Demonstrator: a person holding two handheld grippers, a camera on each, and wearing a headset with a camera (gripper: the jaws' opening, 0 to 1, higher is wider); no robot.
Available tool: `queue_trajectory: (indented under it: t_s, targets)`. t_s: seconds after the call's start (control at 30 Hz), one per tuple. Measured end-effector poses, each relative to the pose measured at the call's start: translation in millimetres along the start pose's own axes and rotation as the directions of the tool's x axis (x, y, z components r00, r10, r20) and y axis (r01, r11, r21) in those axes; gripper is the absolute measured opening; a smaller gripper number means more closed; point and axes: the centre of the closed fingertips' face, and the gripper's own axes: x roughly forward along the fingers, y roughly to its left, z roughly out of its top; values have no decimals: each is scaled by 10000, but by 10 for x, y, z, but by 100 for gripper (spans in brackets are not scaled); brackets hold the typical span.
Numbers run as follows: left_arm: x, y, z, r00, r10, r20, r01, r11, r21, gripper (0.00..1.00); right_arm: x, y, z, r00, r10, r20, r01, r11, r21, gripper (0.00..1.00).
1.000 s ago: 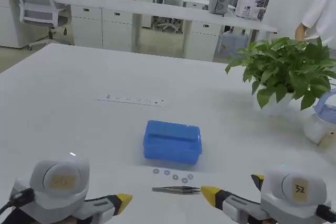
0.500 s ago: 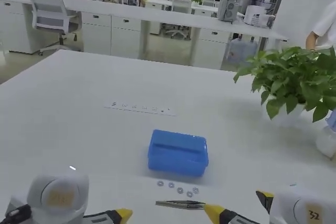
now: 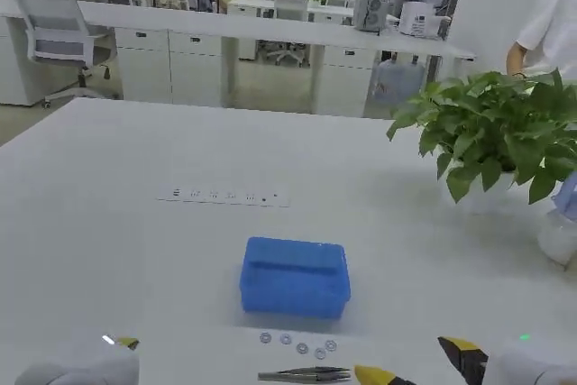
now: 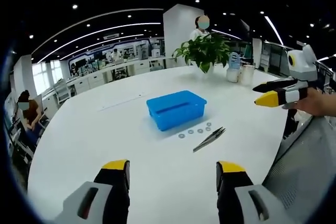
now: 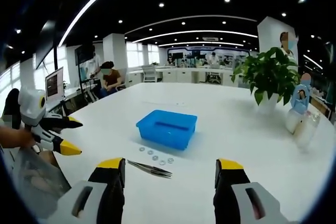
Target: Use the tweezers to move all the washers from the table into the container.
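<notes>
Flat on the worktop (image 3: 135, 250): tweezers (image 3: 304, 373), just before the washers (image 3: 297, 344) and blue container (image 3: 295, 277), ahead of left tongs (image 4: 173, 166) and right tongs (image 5: 170, 163), touching neither. Long axis crosswise, parallel to the container's near wall; pointed end unclear. Both tongs spread wide, empty.

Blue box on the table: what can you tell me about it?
The blue rectangular plastic container is an open-topped tray with rounded corners and a raised rim. It sits flat on the white table, and its inside looks empty. A row of small metal washers lies just in front of it, not touching. Nothing holds it.
</notes>
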Motion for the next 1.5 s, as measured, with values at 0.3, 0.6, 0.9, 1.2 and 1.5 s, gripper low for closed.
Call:
queue_trajectory:
  t_s: [0.3,0.6,0.9,1.2,1.5]
  targets:
    - [239,-171,109,9896,-1305,-600,1338,9895,552,49,-4,62,-8,9992,256,-316,-252,9996,125,58]
    - [614,-314,94,9669,-2223,-1251,2344,9678,919,26,-13,263,166,9946,926,-474,-936,9954,-202,46]
    - [920,-411,7,9348,-2933,-2002,3216,9383,1271,17,43,328,147,9890,1264,-770,-1280,9916,-168,40]
    - [1180,-491,-85,9040,-3379,-2621,3916,9003,1901,11,95,294,84,9845,1354,-1112,-1367,9906,-34,39]
    - [1237,-519,-215,8726,-3701,-3188,4525,8582,2424,6,179,259,56,9817,1418,-1269,-1410,9899,150,38]
